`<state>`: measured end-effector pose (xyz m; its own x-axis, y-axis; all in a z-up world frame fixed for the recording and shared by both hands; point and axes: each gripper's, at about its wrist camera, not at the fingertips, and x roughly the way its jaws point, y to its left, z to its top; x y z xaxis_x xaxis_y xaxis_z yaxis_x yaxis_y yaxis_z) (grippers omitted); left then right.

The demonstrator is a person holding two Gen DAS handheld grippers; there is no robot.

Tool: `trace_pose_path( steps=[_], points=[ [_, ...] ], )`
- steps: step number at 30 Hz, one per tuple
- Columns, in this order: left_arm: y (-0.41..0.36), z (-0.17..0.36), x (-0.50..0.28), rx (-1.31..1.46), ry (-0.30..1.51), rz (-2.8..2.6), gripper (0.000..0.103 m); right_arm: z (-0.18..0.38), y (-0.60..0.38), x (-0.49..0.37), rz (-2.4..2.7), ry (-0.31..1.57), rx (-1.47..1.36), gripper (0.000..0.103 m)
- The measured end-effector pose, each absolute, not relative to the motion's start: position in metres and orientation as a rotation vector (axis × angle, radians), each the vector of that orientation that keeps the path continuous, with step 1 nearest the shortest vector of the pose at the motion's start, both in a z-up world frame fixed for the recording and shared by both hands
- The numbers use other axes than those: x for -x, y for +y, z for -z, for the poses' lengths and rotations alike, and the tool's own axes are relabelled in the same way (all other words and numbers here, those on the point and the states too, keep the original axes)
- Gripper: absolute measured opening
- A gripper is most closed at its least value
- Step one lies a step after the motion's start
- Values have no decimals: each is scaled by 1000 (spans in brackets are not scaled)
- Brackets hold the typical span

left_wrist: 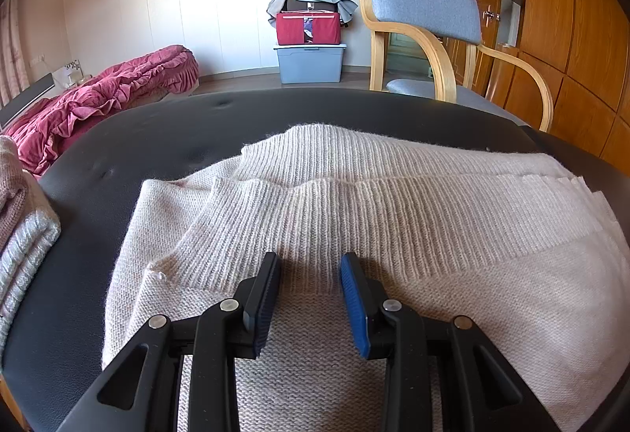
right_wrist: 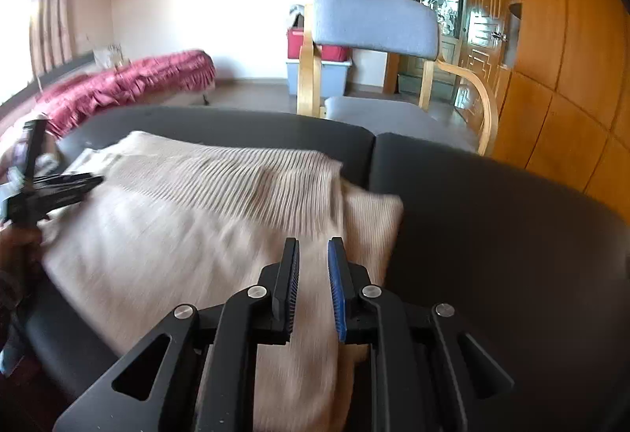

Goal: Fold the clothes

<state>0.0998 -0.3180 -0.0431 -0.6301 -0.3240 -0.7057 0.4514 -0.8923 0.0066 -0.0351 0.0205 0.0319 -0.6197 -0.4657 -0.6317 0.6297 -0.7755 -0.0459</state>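
Observation:
A cream knitted sweater (left_wrist: 393,219) lies partly folded on the black padded table (left_wrist: 165,132), its ribbed bands stacked in layers at the far side. My left gripper (left_wrist: 311,260) hovers just over the sweater's near part, open, nothing between its fingers. In the right wrist view the same sweater (right_wrist: 189,227) looks blurred. My right gripper (right_wrist: 313,245) is open over its right edge, holding nothing. The left gripper (right_wrist: 63,186) shows at the sweater's left end, held by a hand (right_wrist: 15,243).
A stack of folded knitwear (left_wrist: 19,219) rests at the table's left edge. Behind the table stands a grey chair with wooden arms (left_wrist: 429,34). A red quilt (left_wrist: 102,97), a red bag on a grey bin (left_wrist: 309,46) and wooden cabinets (left_wrist: 571,38) lie beyond.

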Motion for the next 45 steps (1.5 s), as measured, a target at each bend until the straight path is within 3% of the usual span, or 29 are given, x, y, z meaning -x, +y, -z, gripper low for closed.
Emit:
trace_pose_path(
  steps=[4, 19, 24, 33, 35, 38, 41, 45],
  points=[
    [-318, 44, -100, -1030, 241, 2493, 32, -13, -11, 62, 2280, 393, -921, 16],
    [-321, 44, -101, -1028, 255, 2501, 32, -11, 32, 85, 2449, 331, -991, 17],
    [-321, 43, -102, -1028, 251, 2500, 32, -40, -15, 75, 2323, 341, -816, 20],
    [-321, 43, -101, -1028, 260, 2504, 32, -1, -63, 124, 2247, 419, -1022, 20],
    [-320, 44, -101, -1028, 258, 2503, 32, 0, -45, 133, 2350, 385, -1031, 22],
    [-319, 44, -100, -1029, 249, 2501, 32, 2, -23, 145, 2380, 241, -1081, 37],
    [-318, 44, -100, -1031, 237, 2497, 32, -3, -23, 149, 2366, 230, -1111, 37],
    [-317, 44, -99, -1032, 229, 2493, 33, -41, -41, 124, 2343, 143, -937, 37]
  ],
)
